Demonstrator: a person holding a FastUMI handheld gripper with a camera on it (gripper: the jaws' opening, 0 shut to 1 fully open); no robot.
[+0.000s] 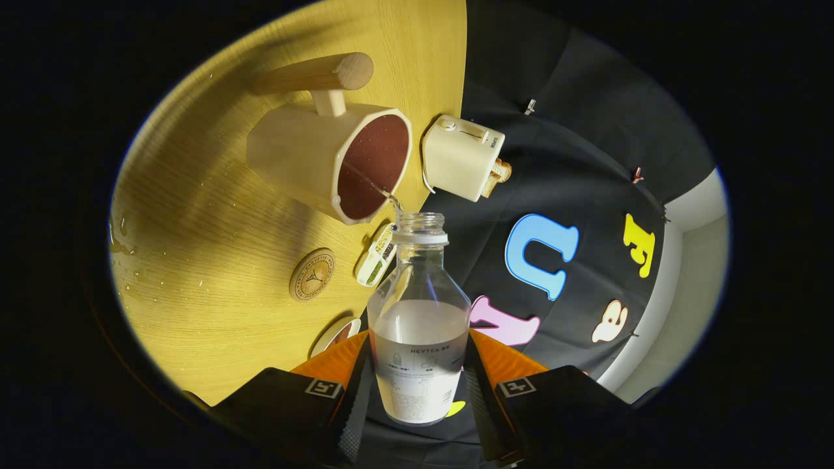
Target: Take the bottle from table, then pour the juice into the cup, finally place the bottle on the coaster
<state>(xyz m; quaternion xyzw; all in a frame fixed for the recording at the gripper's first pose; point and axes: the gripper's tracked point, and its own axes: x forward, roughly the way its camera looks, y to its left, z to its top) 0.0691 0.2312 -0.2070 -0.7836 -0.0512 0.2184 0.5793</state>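
A clear bottle (419,312), uncapped and about half full of pale liquid, sits between my fingers, and my gripper (417,374) is shut on its lower body. The whole view is tilted, with the bottle's mouth right at the rim of the cream cup (306,153). This cup has a wooden handle and a reddish-brown inside. A thin stream runs from the bottle's mouth into the cup. The round wooden coaster (311,274) lies on the yellow wooden table (215,221), beside the cup and off to one side of the bottle's neck.
A cream toaster (461,156) with bread in its slot stands beyond the cup at the table's edge. A small white box (378,259) of dark bits lies by the bottle's neck, a small dish (335,335) near my finger. Drops of liquid (120,236) dot the table.
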